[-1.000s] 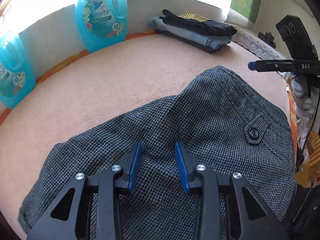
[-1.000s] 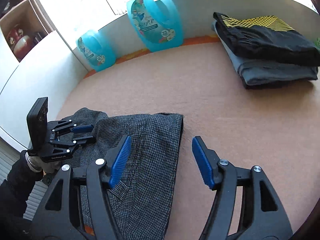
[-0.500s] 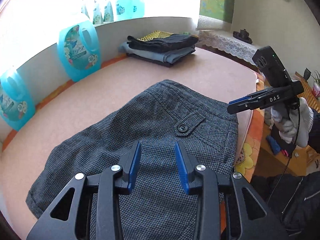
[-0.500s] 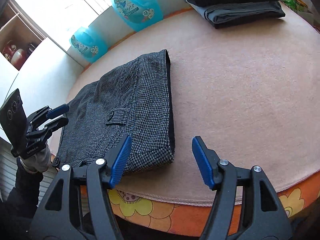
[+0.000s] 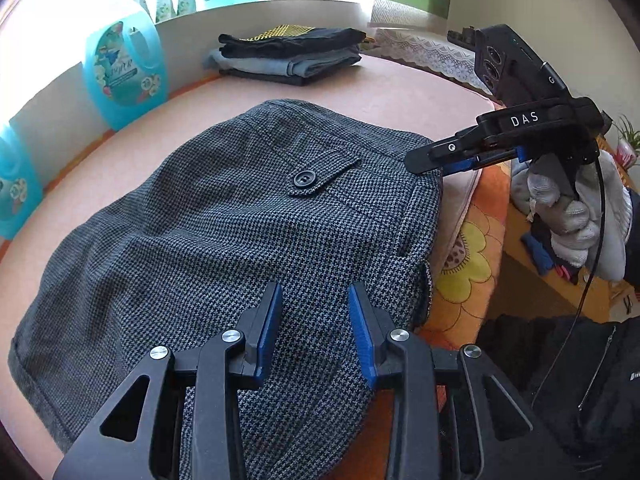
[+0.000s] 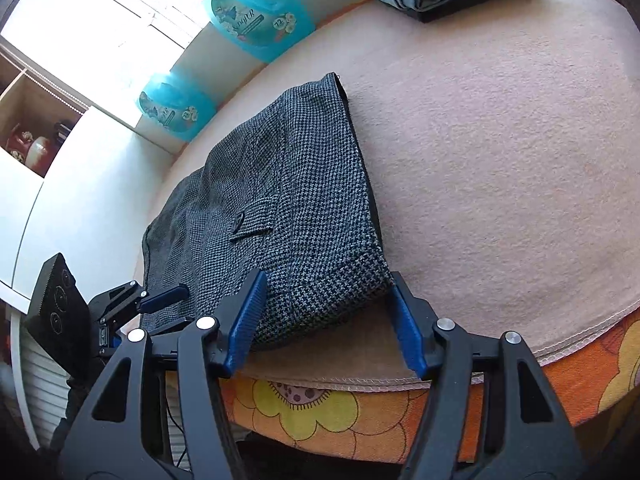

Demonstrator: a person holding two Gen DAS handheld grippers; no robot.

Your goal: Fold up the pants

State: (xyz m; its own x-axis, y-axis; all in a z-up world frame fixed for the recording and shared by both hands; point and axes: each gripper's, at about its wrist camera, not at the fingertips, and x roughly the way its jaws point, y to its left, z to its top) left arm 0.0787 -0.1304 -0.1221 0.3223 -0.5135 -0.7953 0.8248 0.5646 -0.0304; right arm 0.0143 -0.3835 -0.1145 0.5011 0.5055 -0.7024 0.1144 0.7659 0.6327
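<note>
Right claw [image 6: 324, 316] closing around pants [image 6: 296, 200] corner, pads not yet pressing; left claw [image 5: 314, 318] narrow, empty, above fabric.

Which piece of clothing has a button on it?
The grey checked pants spread out at the near edge of the bed, with a buttoned pocket flap. The folded clothes stacked at the far side show no button.

I am looking at a bed with a soft pink blanket [image 6: 500, 168] on top and a flowery orange sheet [image 6: 320, 412] showing at its edge. Gray checked pants [image 5: 240, 220] are lying folded near that edge. A stack of folded clothes [image 5: 288, 56] is sitting far back.
</note>
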